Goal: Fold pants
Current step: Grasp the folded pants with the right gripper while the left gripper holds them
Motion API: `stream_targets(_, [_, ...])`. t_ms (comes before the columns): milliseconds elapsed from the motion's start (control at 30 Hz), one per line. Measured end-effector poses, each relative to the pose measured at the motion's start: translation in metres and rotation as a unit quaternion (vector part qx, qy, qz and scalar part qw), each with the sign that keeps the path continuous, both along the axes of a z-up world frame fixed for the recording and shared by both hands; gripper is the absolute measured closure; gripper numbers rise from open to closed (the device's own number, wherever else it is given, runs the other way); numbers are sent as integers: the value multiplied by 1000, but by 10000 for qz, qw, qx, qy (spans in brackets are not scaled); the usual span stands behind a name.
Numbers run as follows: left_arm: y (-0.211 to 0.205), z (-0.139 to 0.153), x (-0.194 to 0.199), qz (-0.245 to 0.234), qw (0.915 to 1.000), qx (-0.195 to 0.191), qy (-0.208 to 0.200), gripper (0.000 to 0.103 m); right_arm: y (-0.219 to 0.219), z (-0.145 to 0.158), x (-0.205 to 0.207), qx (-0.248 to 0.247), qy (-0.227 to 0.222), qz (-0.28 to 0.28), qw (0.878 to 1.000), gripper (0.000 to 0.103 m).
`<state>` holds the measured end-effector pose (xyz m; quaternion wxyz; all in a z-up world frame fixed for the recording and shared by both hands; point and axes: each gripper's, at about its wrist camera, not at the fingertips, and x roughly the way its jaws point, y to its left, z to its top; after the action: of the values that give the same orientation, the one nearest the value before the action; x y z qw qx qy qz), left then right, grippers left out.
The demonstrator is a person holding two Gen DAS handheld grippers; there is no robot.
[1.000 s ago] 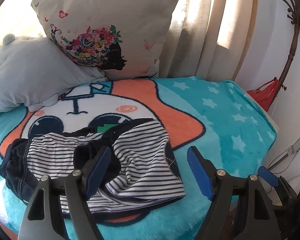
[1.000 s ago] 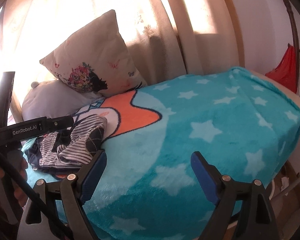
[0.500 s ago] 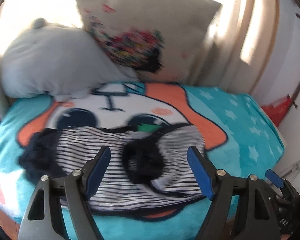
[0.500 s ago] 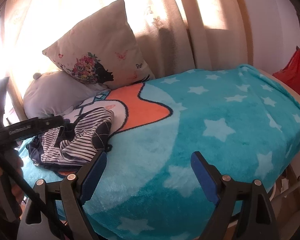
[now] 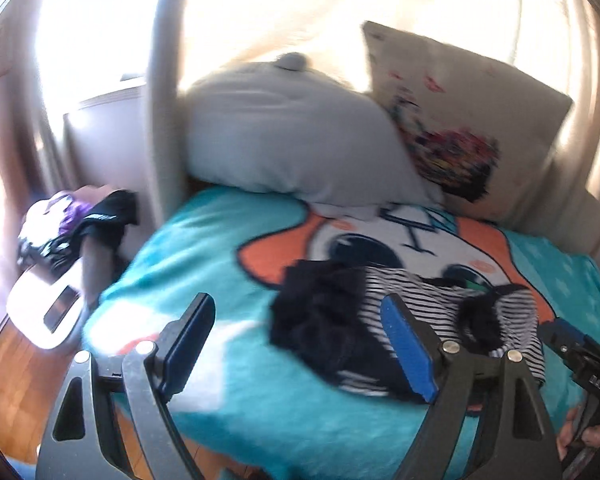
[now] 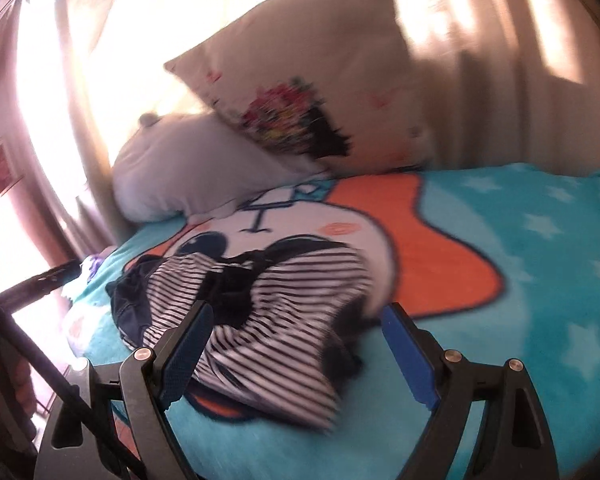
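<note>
The pants, black-and-white striped with dark navy parts, lie crumpled on the teal cartoon blanket. They also show in the right wrist view. My left gripper is open and empty, held above the blanket's near left part, with the pants just to its right behind the right finger. My right gripper is open and empty, hovering right over the near edge of the pants. Its tip also shows in the left wrist view. Both views are motion-blurred.
A grey pillow and a floral cushion lean against the curtain at the bed's head. A pile of clothes and a white object sit left of the bed over a wooden floor.
The left gripper has swung left, so the pants now sit to its right and the bed's left side shows. The right gripper has moved left and closer, onto the pants.
</note>
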<state>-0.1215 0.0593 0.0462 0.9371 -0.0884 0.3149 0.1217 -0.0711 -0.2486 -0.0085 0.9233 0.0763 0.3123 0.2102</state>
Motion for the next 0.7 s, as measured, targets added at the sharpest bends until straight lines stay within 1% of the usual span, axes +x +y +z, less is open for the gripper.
stream_targets(133, [24, 1, -17, 491, 9987, 113, 66, 19, 27, -12, 26, 166, 280, 447, 9985, 13])
stream_targets(200, [35, 1, -24, 728, 9973, 60, 78, 19, 43, -19, 33, 137, 388, 683, 9968, 13])
stream_targets(300, [47, 3, -28, 909, 9958, -73, 96, 19, 65, -30, 36, -3, 512, 979, 9939, 12])
stream_targets(400, [51, 7, -26, 936, 9954, -165, 74, 19, 78, -34, 33, -252, 419, 1102, 9927, 11])
stream_targets(467, [50, 8, -21, 903, 9957, -178, 84, 19, 77, -33, 31, -235, 381, 1159, 9923, 11])
stream_targets(533, [48, 9, -14, 799, 9965, -208, 103, 19, 72, -29, 29, -115, 365, 1138, 9928, 11])
stream_targets(600, [47, 8, -7, 687, 9973, -260, 93, 19, 63, -20, 23, -20, 269, 1016, 9945, 11])
stream_targets(700, [49, 2, 6, 511, 9982, -316, 14, 18, 48, 1, 8, -40, -41, 765, 9971, 11])
